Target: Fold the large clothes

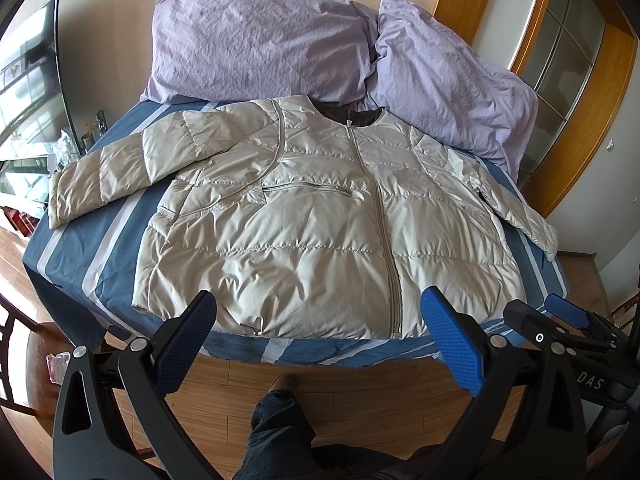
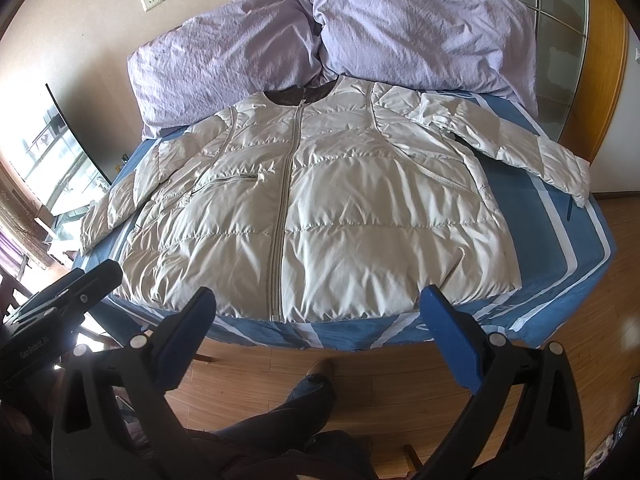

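A pale beige quilted puffer jacket (image 1: 312, 216) lies flat, front up and zipped, on a blue striped bed (image 1: 72, 248); it also shows in the right wrist view (image 2: 320, 208). Both sleeves spread outward: the left sleeve (image 1: 100, 176) and the right sleeve (image 2: 520, 148). My left gripper (image 1: 320, 320) is open and empty, held just short of the jacket's hem above the bed's near edge. My right gripper (image 2: 320, 316) is open and empty, also near the hem. The right gripper shows in the left wrist view (image 1: 560, 320), to the right.
Two lilac pillows (image 1: 256, 44) (image 2: 416, 24) lean at the head of the bed. Wooden floor (image 2: 380, 380) and the person's leg (image 1: 280, 420) lie below the grippers. A glass cabinet (image 1: 24, 120) stands left, a wooden door frame (image 1: 592, 92) right.
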A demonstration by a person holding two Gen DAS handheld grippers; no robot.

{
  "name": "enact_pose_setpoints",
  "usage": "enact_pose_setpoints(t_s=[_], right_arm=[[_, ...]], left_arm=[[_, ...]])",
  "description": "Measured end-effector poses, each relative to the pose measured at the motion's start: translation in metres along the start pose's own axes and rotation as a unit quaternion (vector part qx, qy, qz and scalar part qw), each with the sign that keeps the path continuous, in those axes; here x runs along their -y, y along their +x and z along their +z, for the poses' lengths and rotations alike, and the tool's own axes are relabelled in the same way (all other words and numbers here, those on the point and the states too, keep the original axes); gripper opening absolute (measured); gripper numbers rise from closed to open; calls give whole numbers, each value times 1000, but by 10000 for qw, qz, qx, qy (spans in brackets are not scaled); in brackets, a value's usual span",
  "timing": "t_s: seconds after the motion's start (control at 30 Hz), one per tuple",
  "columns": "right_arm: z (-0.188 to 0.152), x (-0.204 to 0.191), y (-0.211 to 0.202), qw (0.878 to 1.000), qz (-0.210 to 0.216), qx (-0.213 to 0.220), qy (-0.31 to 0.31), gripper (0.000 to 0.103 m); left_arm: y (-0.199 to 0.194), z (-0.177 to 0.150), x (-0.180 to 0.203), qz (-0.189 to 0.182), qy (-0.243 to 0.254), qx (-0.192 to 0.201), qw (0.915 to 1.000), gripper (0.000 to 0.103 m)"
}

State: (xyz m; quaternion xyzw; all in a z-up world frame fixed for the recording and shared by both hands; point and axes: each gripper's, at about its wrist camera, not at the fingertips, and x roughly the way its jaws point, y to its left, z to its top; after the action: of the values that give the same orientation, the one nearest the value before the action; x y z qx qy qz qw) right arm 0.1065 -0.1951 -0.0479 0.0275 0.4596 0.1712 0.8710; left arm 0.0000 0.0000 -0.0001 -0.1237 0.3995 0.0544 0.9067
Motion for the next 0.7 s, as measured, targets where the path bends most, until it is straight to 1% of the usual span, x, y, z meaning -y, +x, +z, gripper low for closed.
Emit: enact_pose_setpoints(t_s=[0.5, 0.57, 0.7], right_arm=[[4, 0, 6, 10000, -7, -14, 35, 101], [8, 1, 11, 10000, -7, -35, 49, 101], [15, 3, 16, 10000, 7, -41, 59, 101]], left_arm=[[0, 0, 0, -1, 10, -17, 10000, 102], [12, -5, 1, 6, 14, -38, 10000, 102], [17, 4, -1, 18, 2, -80, 10000, 102]])
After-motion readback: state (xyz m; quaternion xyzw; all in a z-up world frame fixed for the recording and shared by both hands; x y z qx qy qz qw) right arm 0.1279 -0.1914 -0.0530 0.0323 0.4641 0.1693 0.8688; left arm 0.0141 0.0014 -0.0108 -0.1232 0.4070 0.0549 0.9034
